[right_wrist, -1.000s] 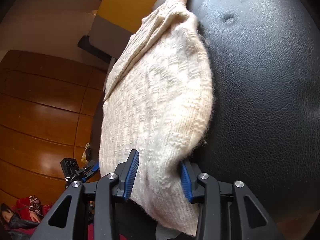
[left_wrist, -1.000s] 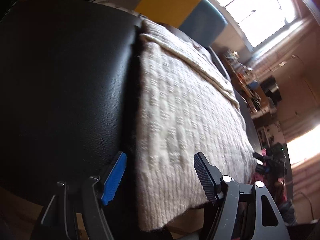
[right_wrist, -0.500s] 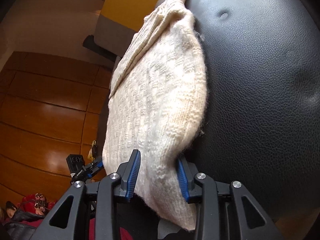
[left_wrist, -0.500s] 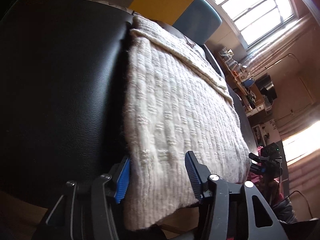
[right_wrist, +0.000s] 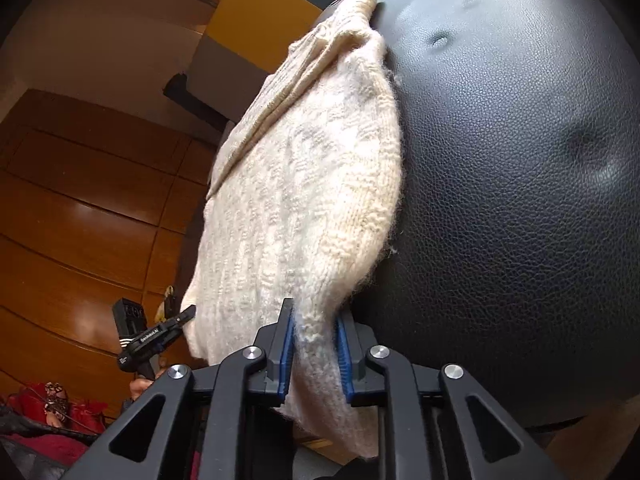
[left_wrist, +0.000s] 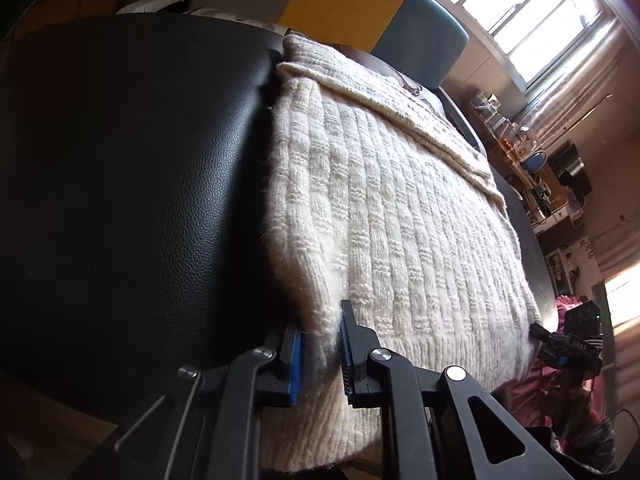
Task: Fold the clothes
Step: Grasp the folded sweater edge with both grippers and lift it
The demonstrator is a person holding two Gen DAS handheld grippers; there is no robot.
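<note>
Left wrist view: low, close, at sweater's [left_wrist: 400,216] near left corner, facing far along black cushion [left_wrist: 120,184].
Right wrist view: low, close, at near right corner.
Shared: sweater, cushion.

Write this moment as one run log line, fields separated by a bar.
stage: grasp near corners | left gripper: shut on sweater | right gripper: shut on sweater | sweater: flat on black seat

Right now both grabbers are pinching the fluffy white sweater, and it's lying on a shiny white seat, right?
Not quite: the seat is black leather, not white, as the right wrist view shows. The rest holds: the left gripper and the right gripper are both shut on the near edge of the cream knitted sweater.
</note>
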